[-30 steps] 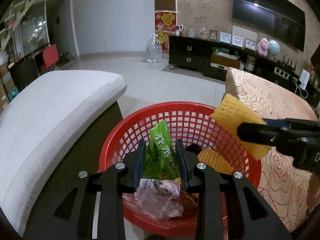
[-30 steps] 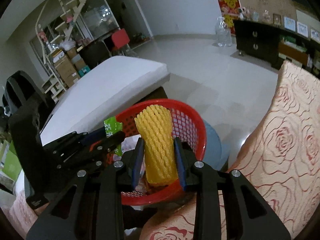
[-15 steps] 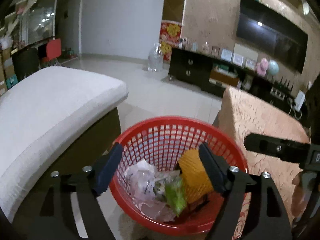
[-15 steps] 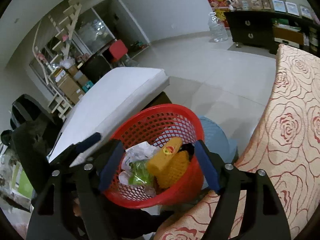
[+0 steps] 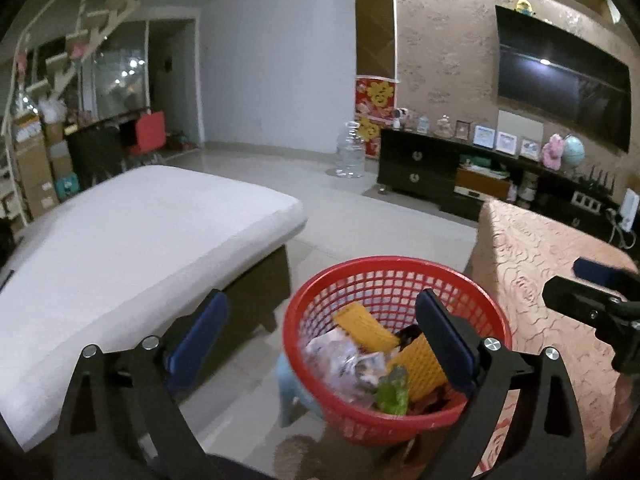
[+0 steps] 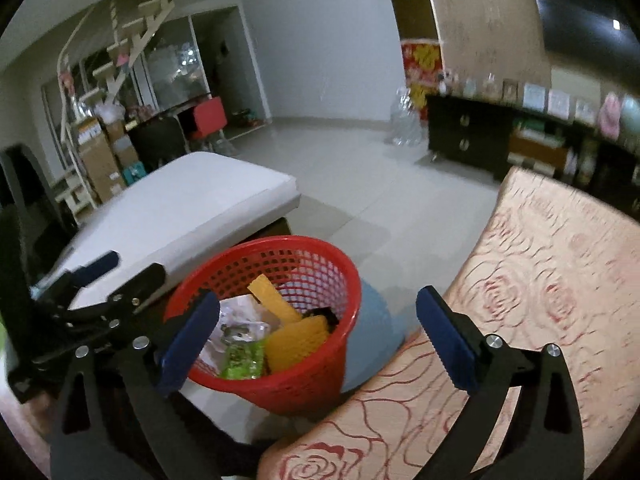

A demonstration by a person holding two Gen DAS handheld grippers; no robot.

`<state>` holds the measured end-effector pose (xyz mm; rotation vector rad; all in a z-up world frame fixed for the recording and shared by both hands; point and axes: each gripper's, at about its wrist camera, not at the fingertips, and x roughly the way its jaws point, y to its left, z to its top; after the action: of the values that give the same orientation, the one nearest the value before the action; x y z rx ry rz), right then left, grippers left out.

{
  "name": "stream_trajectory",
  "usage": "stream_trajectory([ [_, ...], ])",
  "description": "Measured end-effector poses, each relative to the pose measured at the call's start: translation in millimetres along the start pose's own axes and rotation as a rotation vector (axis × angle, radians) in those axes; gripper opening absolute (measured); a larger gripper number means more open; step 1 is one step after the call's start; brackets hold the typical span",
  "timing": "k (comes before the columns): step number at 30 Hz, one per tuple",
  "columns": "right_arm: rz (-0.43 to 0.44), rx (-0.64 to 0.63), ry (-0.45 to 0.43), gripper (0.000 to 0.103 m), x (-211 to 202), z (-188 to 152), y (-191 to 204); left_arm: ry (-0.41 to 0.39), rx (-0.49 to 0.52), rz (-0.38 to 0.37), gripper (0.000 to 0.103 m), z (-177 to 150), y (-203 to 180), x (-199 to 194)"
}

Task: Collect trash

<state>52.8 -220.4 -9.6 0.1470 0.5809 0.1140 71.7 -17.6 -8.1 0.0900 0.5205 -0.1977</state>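
Note:
A red mesh basket (image 5: 394, 268) stands between the bench and the sofa. It holds two yellow foam nets (image 5: 362, 326), a green wrapper (image 5: 394, 394) and a crumpled clear wrapper (image 5: 340, 358). My left gripper (image 5: 322, 336) hangs above and short of the basket; its jaws are opening wide and grip nothing. My right gripper (image 6: 318, 334) is also over the basket (image 6: 312, 380), its jaws opening with nothing pressed between them. The foam net (image 6: 296, 340) and green wrapper (image 6: 242, 356) lie loose inside. Each gripper shows in the other's view: the right (image 5: 592, 304), the left (image 6: 104, 280).
The basket rests on a pale blue stool (image 6: 376, 332). A white cushioned bench (image 5: 140, 240) lies to the left and a rose-patterned sofa (image 6: 540, 300) to the right. Tiled floor stretches beyond, with a big water bottle (image 5: 350, 152) and a dark TV cabinet (image 5: 440, 168).
The left gripper let go of the green wrapper and the right let go of the yellow foam net. Both pieces dropped into the basket. Both grippers opened wide, rose and drew back.

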Motion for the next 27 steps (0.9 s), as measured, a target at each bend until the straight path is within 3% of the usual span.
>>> stream_trajectory([
  [4,-0.032,-0.029,-0.019,0.096,-6.5,-7.5,9.8,-0.015,0.020,0.036,0.091,-4.2,-2.1,-17.3],
  [14,-0.115,-0.058,-0.087,0.096,-32.8,-18.8,18.2,-0.059,0.074,0.048,0.095,-14.0,-13.3,-55.0],
  [27,-0.114,-0.084,-0.113,0.096,-50.4,-24.1,25.0,-0.050,0.081,0.070,0.095,-21.9,-14.2,-69.3],
])
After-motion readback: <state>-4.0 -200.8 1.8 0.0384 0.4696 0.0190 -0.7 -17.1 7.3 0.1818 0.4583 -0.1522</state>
